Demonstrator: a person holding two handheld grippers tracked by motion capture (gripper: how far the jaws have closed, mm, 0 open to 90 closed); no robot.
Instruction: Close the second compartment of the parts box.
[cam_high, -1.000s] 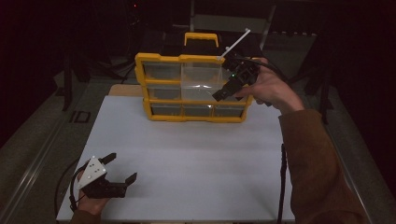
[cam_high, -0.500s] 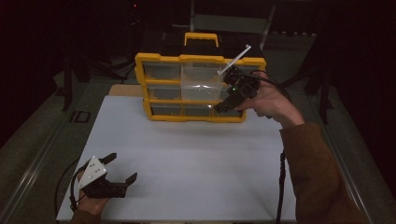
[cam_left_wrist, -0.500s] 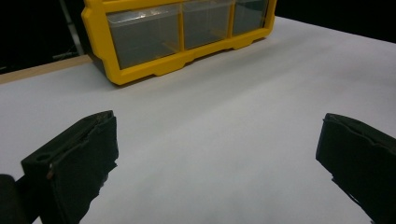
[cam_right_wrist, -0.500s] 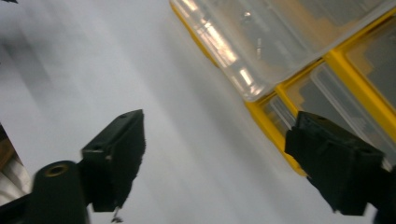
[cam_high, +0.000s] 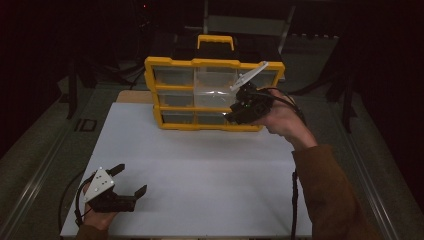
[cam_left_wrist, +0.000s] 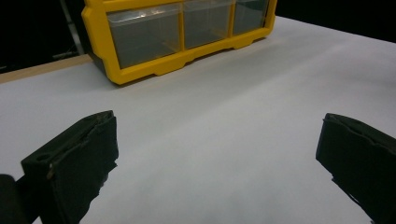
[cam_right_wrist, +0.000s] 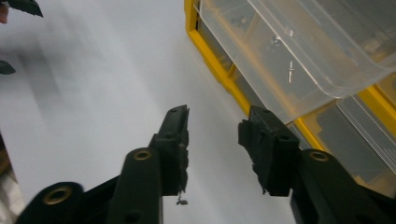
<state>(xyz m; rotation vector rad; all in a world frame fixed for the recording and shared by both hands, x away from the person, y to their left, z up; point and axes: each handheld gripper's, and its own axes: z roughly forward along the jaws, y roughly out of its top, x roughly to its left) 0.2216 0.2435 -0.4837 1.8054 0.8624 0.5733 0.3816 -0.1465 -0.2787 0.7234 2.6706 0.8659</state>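
Now my left gripper idles near the table's near left corner, jaws wide and empty. Farther off, at the far edge, my right gripper has dropped from the organizer's upper row toward its right front, beside a clear drawer pulled partway out. Its jaws have just been closing, half-shut with nothing between them; I judge a grasp on the drawer comes next.
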